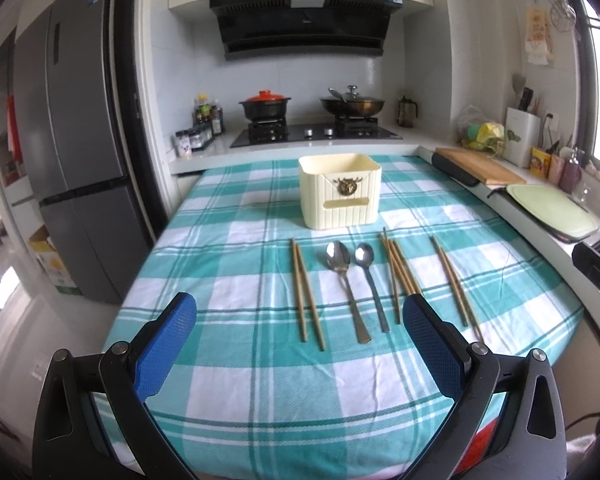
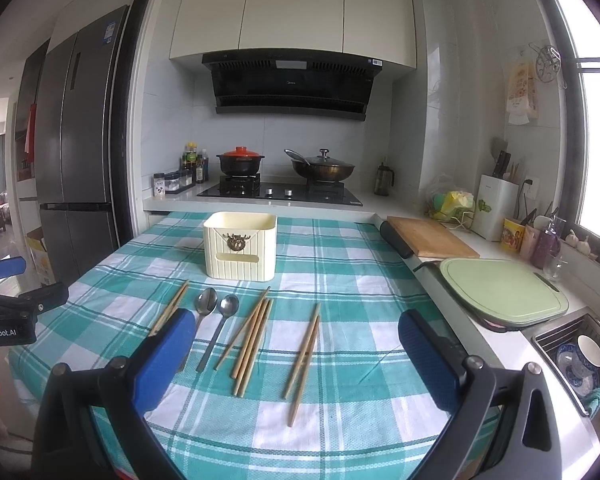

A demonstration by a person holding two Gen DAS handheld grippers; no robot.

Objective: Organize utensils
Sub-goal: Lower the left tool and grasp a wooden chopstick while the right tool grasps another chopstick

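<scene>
A cream utensil holder (image 1: 340, 190) (image 2: 241, 245) stands upright and looks empty on the teal checked tablecloth (image 1: 236, 372) (image 2: 340, 420). In front of it lie a left chopstick pair (image 1: 307, 294) (image 2: 171, 309), two metal spoons (image 1: 346, 280) (image 1: 373, 282) (image 2: 217, 320), a middle bundle of chopsticks (image 1: 399, 270) (image 2: 249, 344) and a right chopstick pair (image 1: 452, 280) (image 2: 304, 354). My left gripper (image 1: 300, 312) is open and empty above the near cloth. My right gripper (image 2: 298, 330) is open and empty, hovering near the right pair.
Behind the table is a stove (image 1: 314, 133) with a red-lidded pot (image 1: 265, 105) and a wok (image 1: 352, 105). A fridge (image 1: 76, 152) stands left. On the right counter lie a wooden board (image 2: 432, 236), a green board (image 2: 500, 288) and a sink with bowls (image 2: 580, 356).
</scene>
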